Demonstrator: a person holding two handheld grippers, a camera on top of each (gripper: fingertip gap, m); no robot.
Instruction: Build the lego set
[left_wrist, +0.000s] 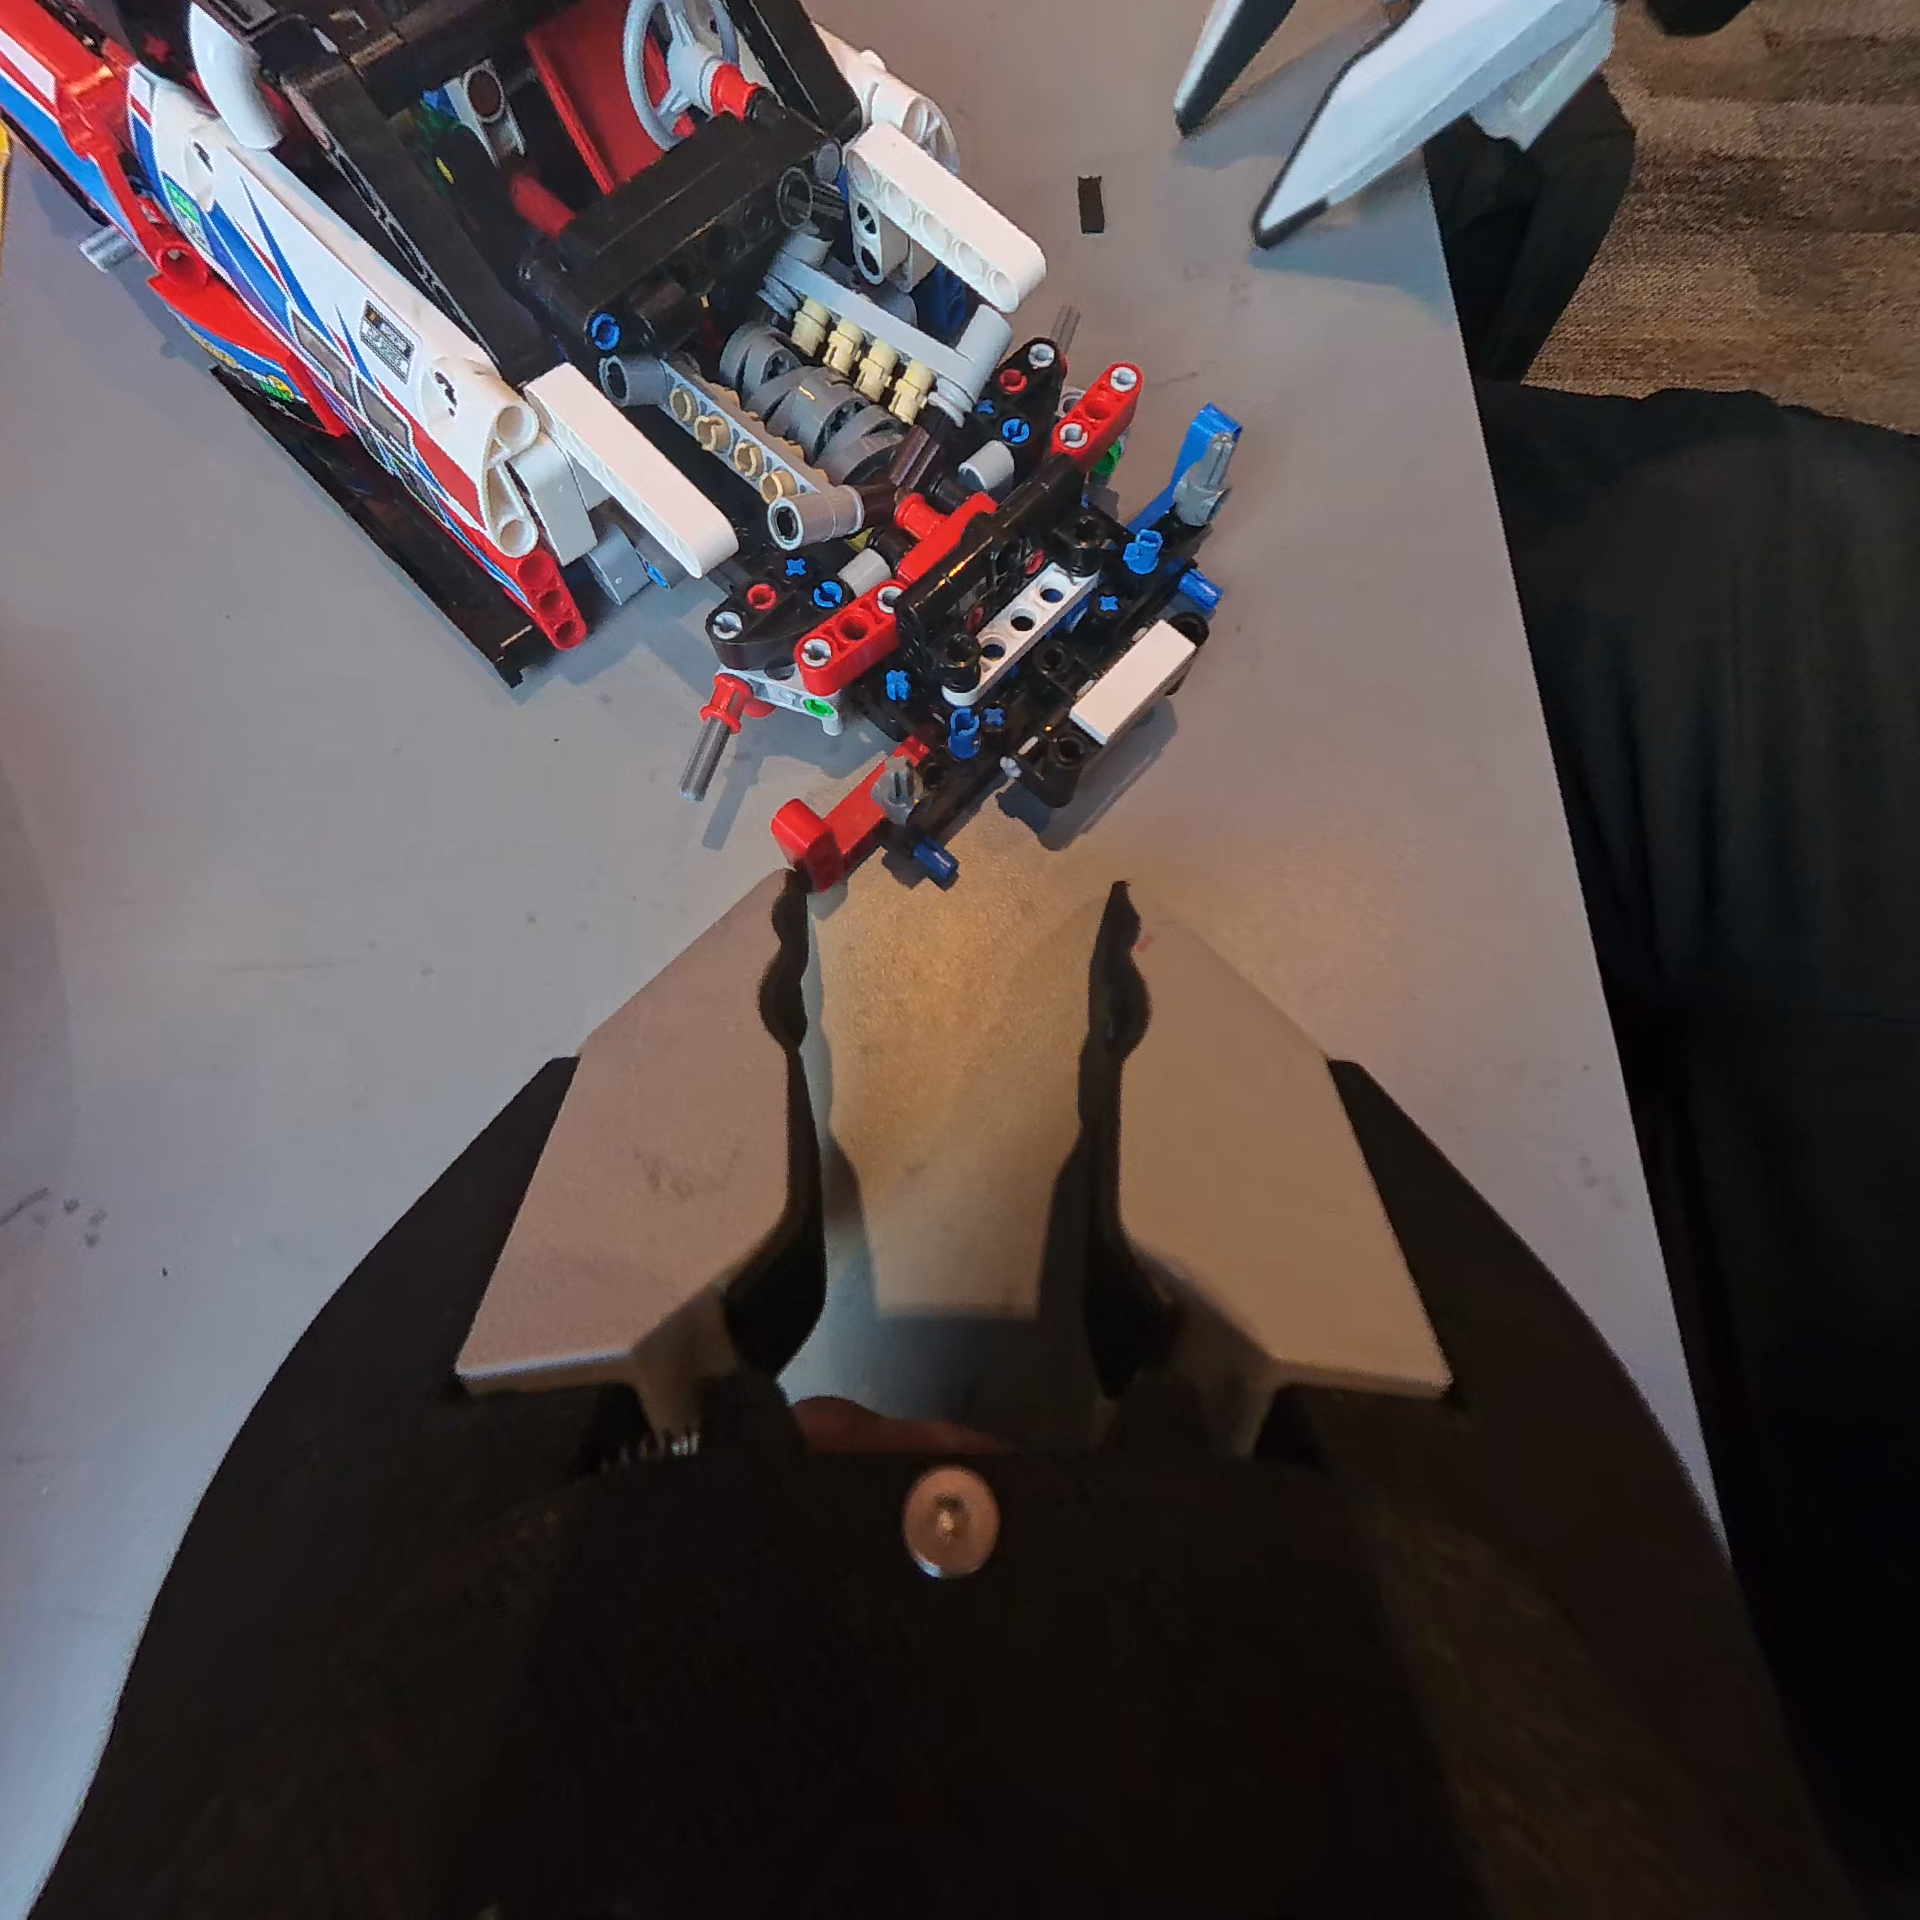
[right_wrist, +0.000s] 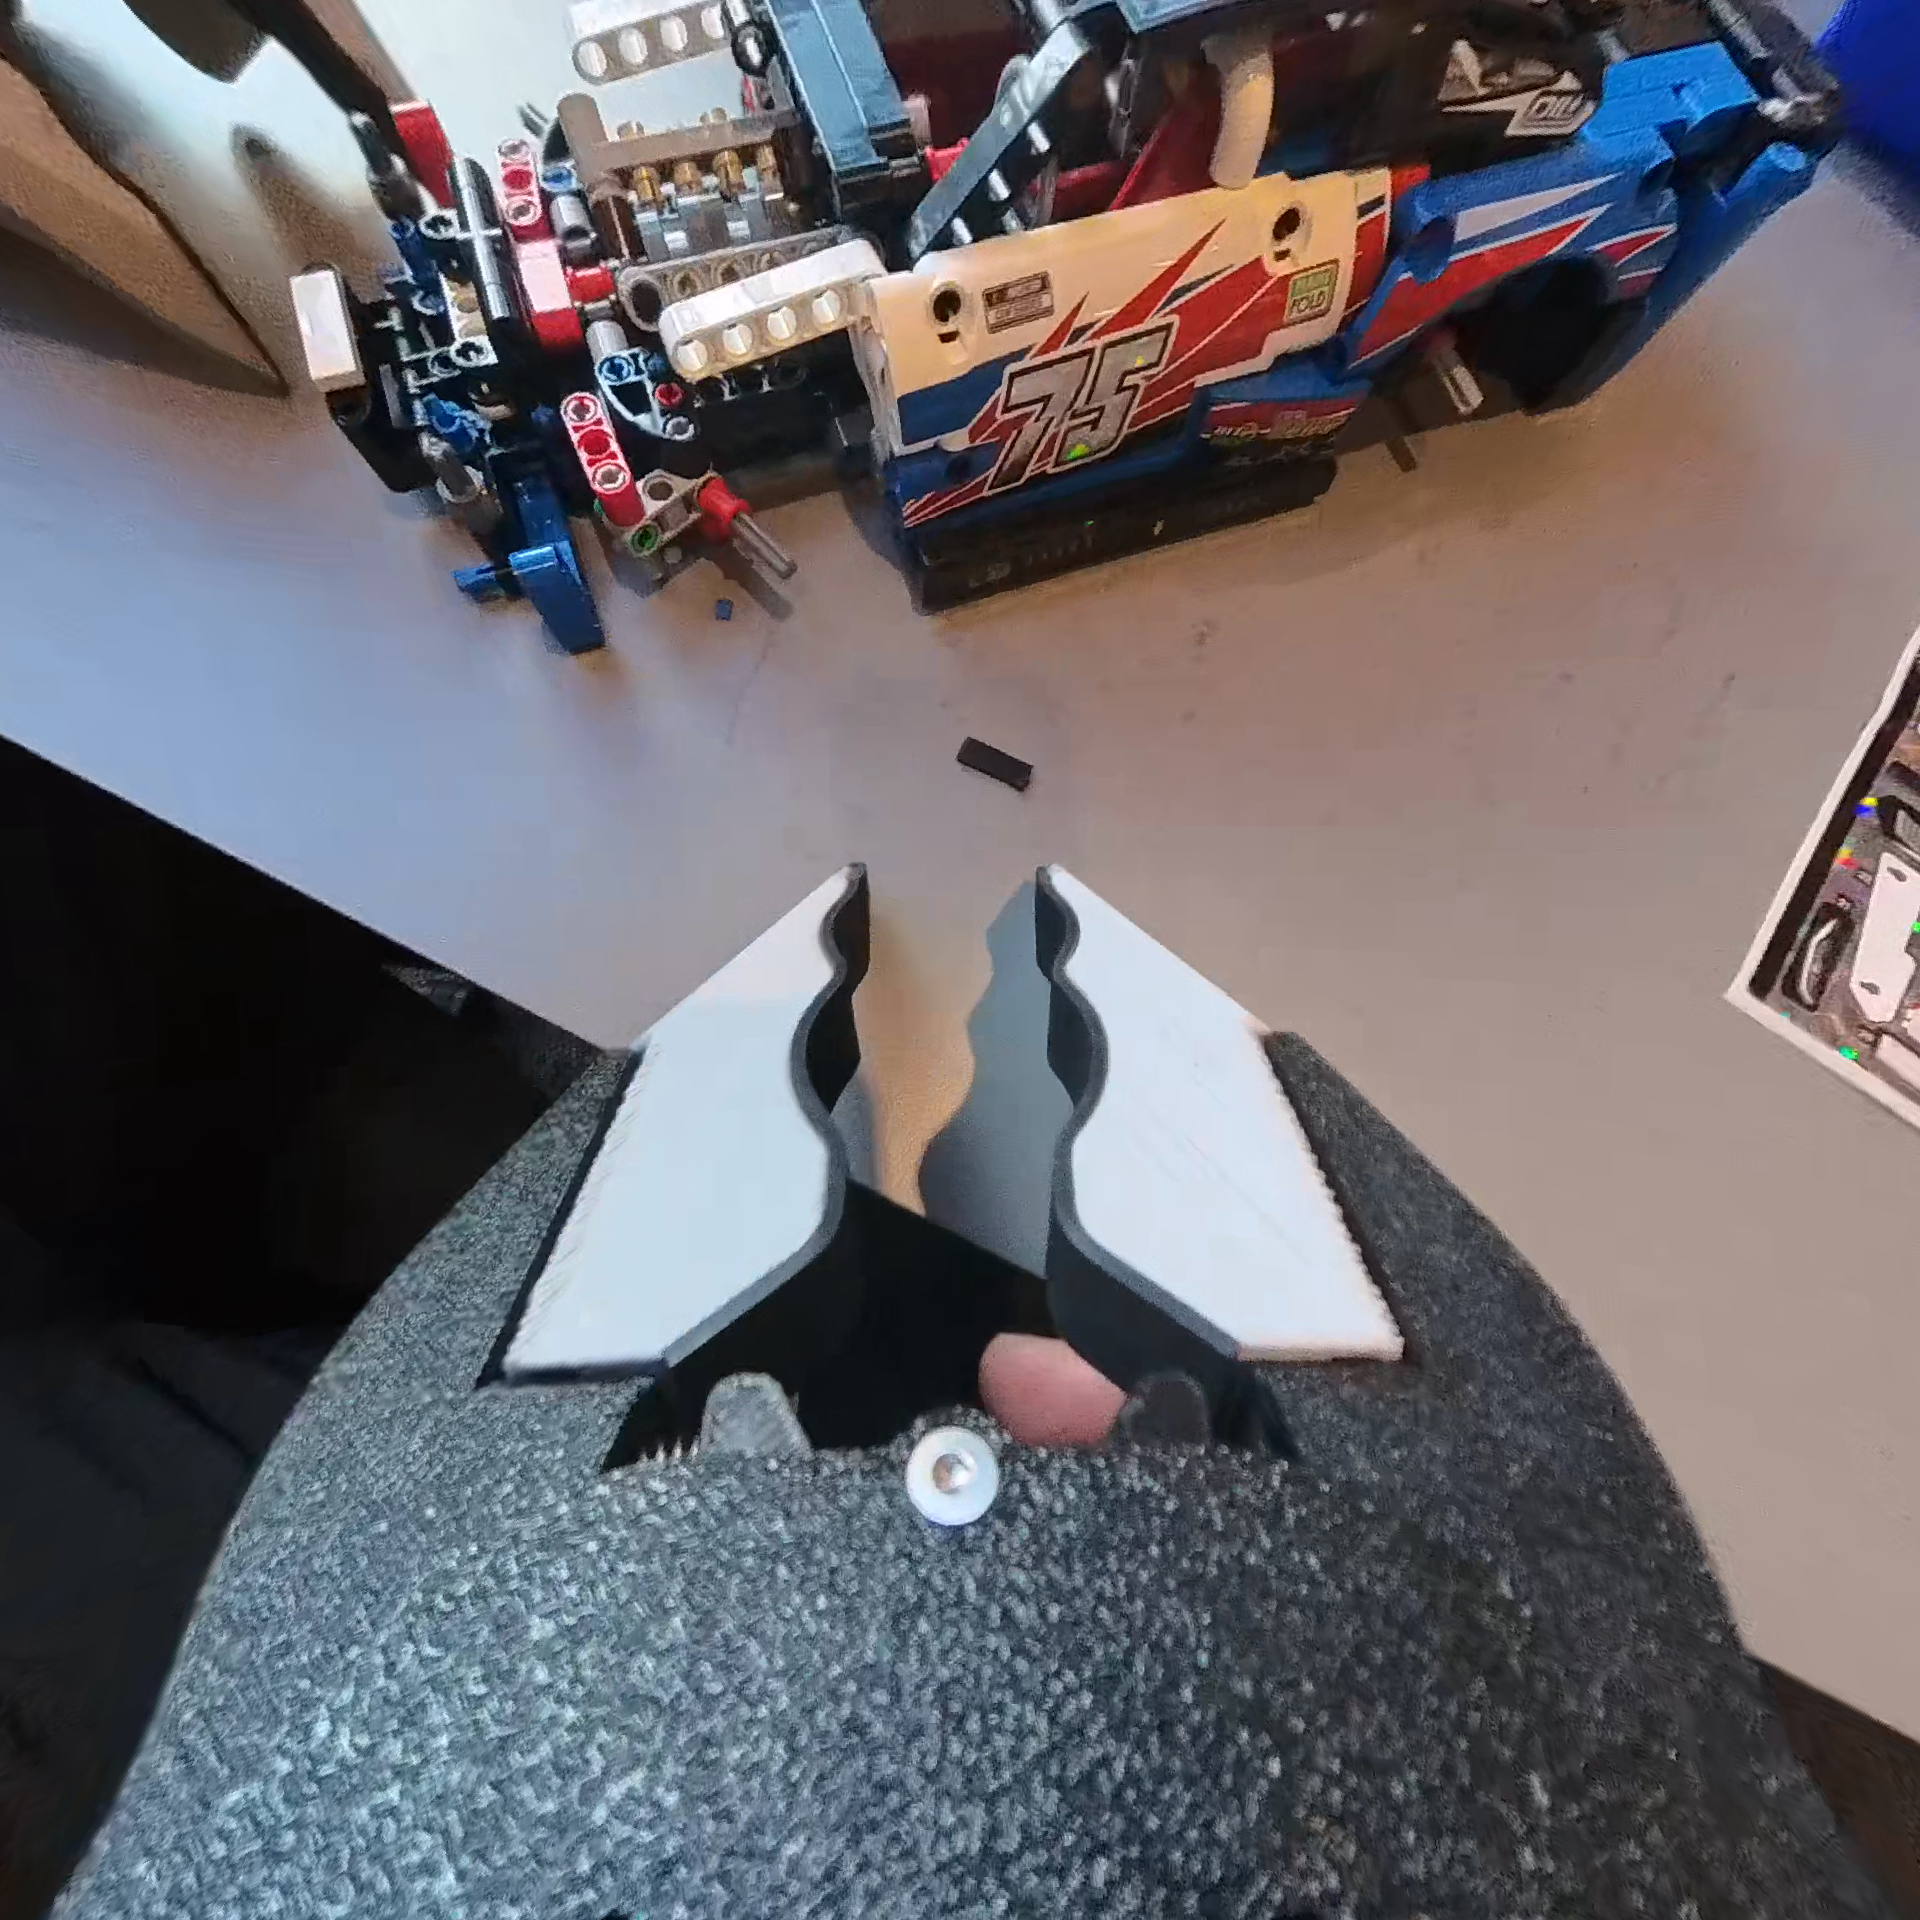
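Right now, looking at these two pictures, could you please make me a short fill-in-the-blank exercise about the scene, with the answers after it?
1. Both the left gripper and the right gripper are open and hold ____.
2. A small loose black piece lies on the ____, apart from the lego car.
3. The lego car's side panel is white, red and ____.
4. At the right edge of the right wrist view lies a printed ____.

Answers: nothing; table; blue; page
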